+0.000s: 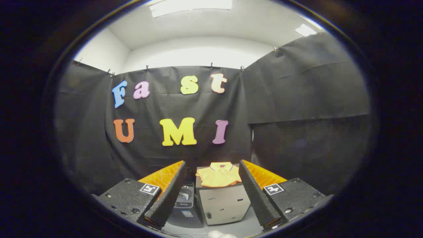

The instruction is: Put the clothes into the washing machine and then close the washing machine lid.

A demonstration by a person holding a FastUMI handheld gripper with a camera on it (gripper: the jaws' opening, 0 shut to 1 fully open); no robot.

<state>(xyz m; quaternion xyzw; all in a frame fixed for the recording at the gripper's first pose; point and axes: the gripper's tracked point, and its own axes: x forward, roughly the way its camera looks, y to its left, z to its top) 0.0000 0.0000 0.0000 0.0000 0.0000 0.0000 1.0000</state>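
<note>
**Approaching the shirt with open jaws**

Hovering well back from the work, the gripper (211, 195) has its two fingers spread wide apart, holding nothing. In the lower centre of the frame, beyond and between the fingers, a small orange-yellow polo shirt (219, 176) lies flat on top of a pale grey box-shaped cabinet (223, 205). Just left of it, lower down, stands a dark top-loading washing machine (185, 205); whether its lid is up cannot be told for sure. The step in hand appears to be reaching for the shirt. To do it well, the person should probably bring the fingers in low over the cabinet top, pinch a fold of fabric near the shirt's middle so it lifts in one bundle, then carry it left.
</note>
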